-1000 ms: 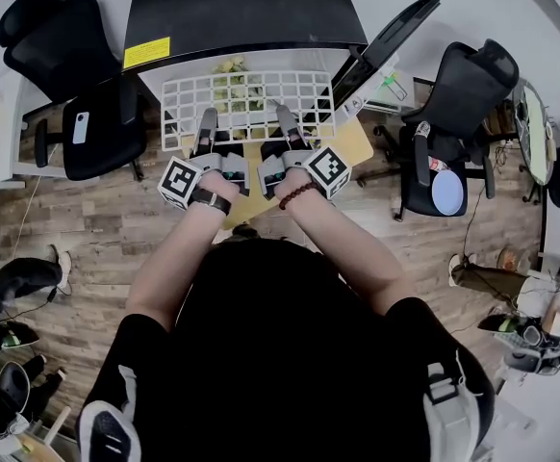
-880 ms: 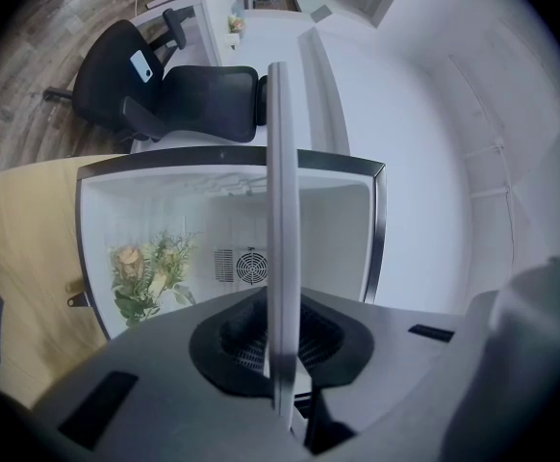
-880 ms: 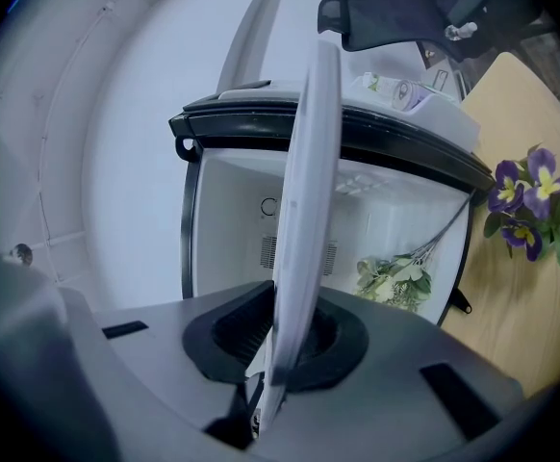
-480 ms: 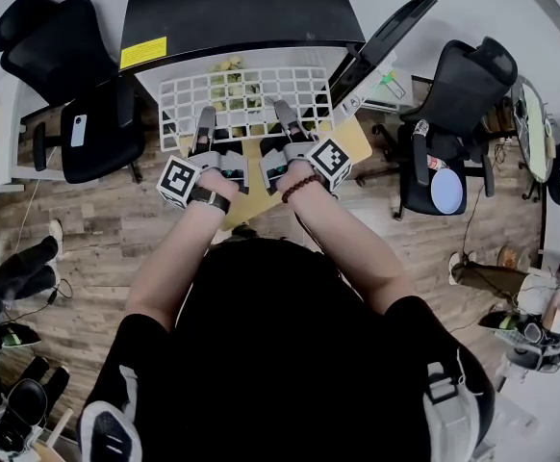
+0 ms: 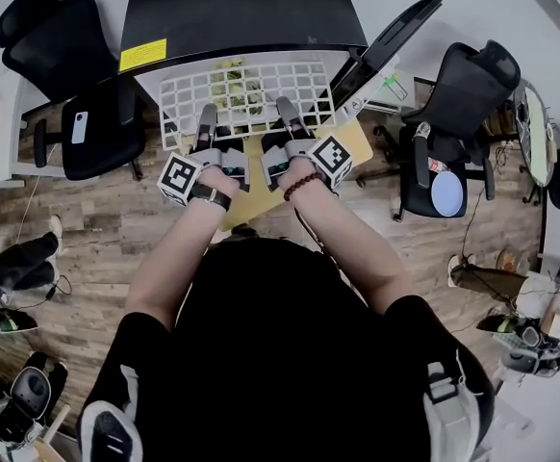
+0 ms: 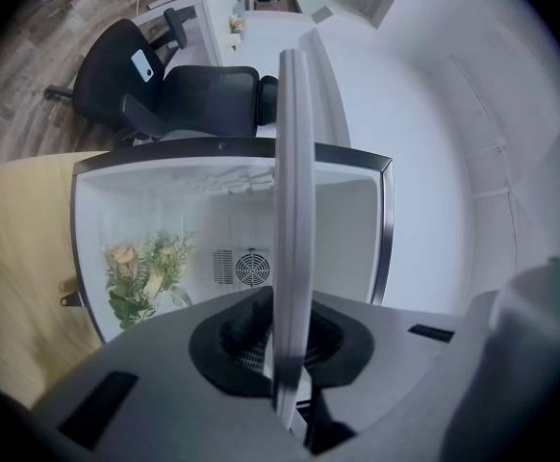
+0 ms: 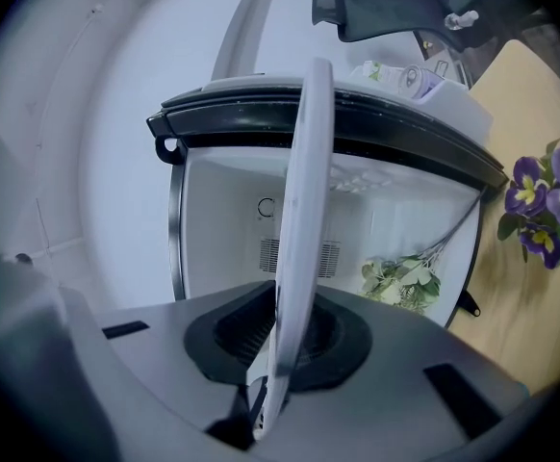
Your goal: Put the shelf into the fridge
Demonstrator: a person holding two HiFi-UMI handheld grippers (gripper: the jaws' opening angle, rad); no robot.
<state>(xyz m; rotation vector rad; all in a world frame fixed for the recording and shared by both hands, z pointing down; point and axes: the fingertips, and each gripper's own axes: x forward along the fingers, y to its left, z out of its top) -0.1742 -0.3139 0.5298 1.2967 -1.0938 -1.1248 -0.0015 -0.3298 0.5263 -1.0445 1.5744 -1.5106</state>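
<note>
Much of the plank floor (image 5: 88,229) lies hidden under the person's dark-clad body, and the lens rim cuts off its edges. At the far middle stands the fridge (image 5: 241,12), whose flat black top blocks the head view into it. Its dark door (image 5: 386,37) is swung open to the right. The gripper views show smooth white inner walls and a round fan grille (image 6: 251,269) on the back wall.

Black office chairs (image 5: 78,75) stand to the left and right of the fridge, and a pale yellow table (image 5: 349,144) shows only at its right corner.

The shelf (image 5: 246,99), a white wire grid of square cells, is held level in front of the fridge opening. Whether its far edge is already inside cannot be told.

The left gripper (image 5: 206,123) and the right gripper (image 5: 286,115) each have their jaws closed tight on the shelf's near edge, left and right of its middle. Each carries a cube with black-and-white square markers.

Pale flowers (image 6: 145,277) lie inside the fridge, and purple ones (image 7: 542,200) on the table are cut off by the frame.

A yellow label (image 5: 144,54) sits on the fridge top's near left corner, its print too small to read
</note>
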